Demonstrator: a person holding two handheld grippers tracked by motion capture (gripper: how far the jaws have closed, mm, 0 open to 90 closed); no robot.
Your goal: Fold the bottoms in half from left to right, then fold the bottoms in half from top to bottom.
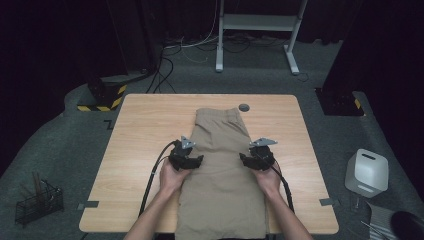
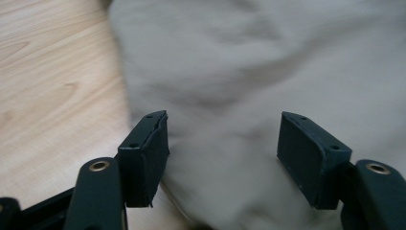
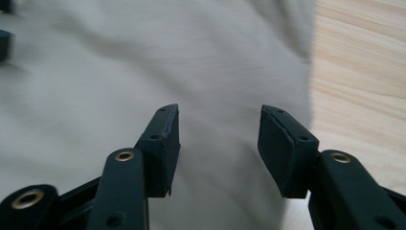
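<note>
Wooden table [image 1: 140,150], seemingly unlabelled khaki trousers [image 1: 220,170]

No readable text, label, brand or number is to be found. Only yellow-and-black hazard striping is seen, on a base [image 1: 102,95] at ten o'clock and another [image 1: 345,104] at two o'clock.

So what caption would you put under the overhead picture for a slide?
A person holds the left gripper and right gripper, both open, over folded khaki trousers on a wooden table.
</note>
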